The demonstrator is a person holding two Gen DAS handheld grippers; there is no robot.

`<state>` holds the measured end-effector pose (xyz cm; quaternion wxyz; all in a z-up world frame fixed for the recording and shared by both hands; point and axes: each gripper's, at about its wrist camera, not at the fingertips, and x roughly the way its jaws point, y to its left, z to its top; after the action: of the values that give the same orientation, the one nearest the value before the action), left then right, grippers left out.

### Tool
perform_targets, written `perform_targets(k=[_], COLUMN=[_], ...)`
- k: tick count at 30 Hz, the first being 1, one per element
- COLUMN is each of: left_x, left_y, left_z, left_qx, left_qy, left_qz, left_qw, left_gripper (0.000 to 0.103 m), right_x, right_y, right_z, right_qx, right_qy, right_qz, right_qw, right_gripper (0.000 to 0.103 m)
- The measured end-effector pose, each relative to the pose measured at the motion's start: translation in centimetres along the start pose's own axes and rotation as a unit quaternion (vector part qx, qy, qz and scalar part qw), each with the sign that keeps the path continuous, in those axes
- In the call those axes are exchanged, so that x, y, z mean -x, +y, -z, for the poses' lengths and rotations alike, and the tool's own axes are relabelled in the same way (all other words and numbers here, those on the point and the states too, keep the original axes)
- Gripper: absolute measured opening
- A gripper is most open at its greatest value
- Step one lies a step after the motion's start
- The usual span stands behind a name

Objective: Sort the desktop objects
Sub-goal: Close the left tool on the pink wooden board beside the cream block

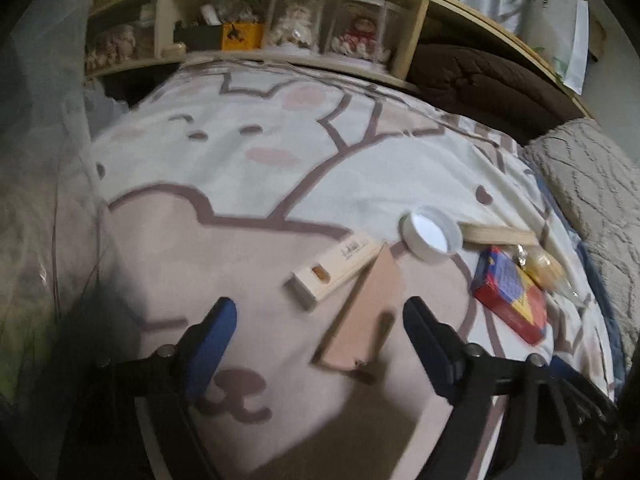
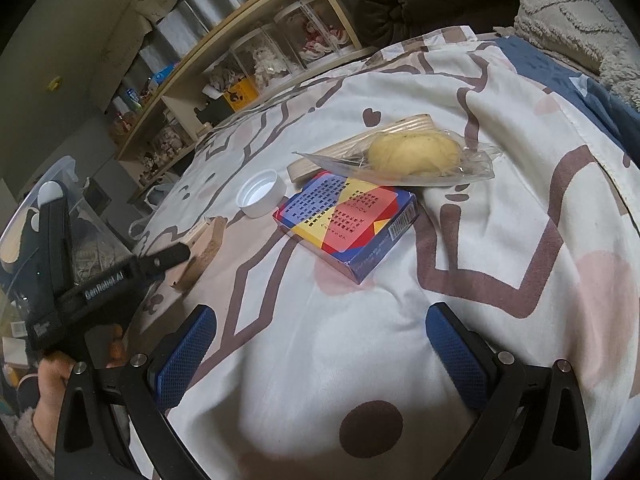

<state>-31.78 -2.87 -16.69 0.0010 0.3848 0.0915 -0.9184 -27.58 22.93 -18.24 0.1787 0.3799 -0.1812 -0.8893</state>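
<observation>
Left gripper (image 1: 318, 320) hangs over the bedspread (image 1: 248, 168) with its blue pads well apart and nothing pressed between them; the pink wedge-shaped block (image 1: 366, 312) lies flat in the gap, nearer the right-hand pad, its narrow tip pointing away from the camera. Touching that tip is the pale wooden box (image 1: 334, 270), which lies slantwise (a small amber window shows in its top face). To take the wedge cleanly, the jaws should, I judge, be centred over it and come down across its thin edges, not its broad face, and the lift should start straight up so the box is not dragged along. The soft bedding will give under pressure, so the pads need to sink a little beside the block before closing.

Right gripper (image 2: 320, 344) is likewise spread wide and empty, poised over bare cloth. Ahead of it sits the colourful card box (image 2: 348, 226), with the white bottle cap (image 2: 260, 194) just to its left, open side up. Behind the card box a wrapped yellow bun (image 2: 414, 154) rests partly on a ribbed wooden slat (image 2: 360, 144). These are near one another, so whichever goes next should be approached from its free side. A hand (image 2: 56, 376) holding the left tool shows at the lower left of the right view.
</observation>
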Motion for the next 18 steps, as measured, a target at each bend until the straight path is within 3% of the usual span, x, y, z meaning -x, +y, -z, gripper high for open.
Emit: perform_targets(k=[5, 10, 12, 13, 15, 18], left_x=[-0.2, -2.6, -3.1, -3.2, -3.0, -2.7], left_y=[-2.8, -3.8, -3.5, -3.4, -3.6, -4.4], left_z=[-1.6, -1.4, -0.8, -0.5, -0.4, 0.0], left_qx=[-0.087, -0.123, -0.124, -0.124, -0.127, -0.144], left_qy=[-0.03, 0.016, 0.028, 0.031, 0.024, 0.027], left_qz=[-0.023, -0.037, -0.027, -0.021, -0.012, 0.003], left_qw=[0.9955, 0.9916, 0.9916, 0.9916, 0.9915, 0.9892], left_gripper=[0.087, 0.085, 0.059, 0.054, 0.047, 0.046], right_x=[0.1, 0.1, 0.1, 0.2, 0.2, 0.3], right_y=[-0.2, -0.2, -0.2, -0.2, -0.2, -0.2], right_z=[0.1, 0.1, 0.1, 0.1, 0.1, 0.0], right_qx=[-0.004, -0.003, -0.003, -0.003, -0.003, -0.005], right_qy=[-0.004, -0.005, -0.005, -0.005, -0.005, -0.007], right_qz=[-0.005, -0.005, -0.005, -0.005, -0.006, -0.007], right_qw=[1.0, 1.0, 1.0, 1.0, 1.0, 1.0], right_gripper=[0.103, 0.103, 0.103, 0.103, 0.103, 0.103])
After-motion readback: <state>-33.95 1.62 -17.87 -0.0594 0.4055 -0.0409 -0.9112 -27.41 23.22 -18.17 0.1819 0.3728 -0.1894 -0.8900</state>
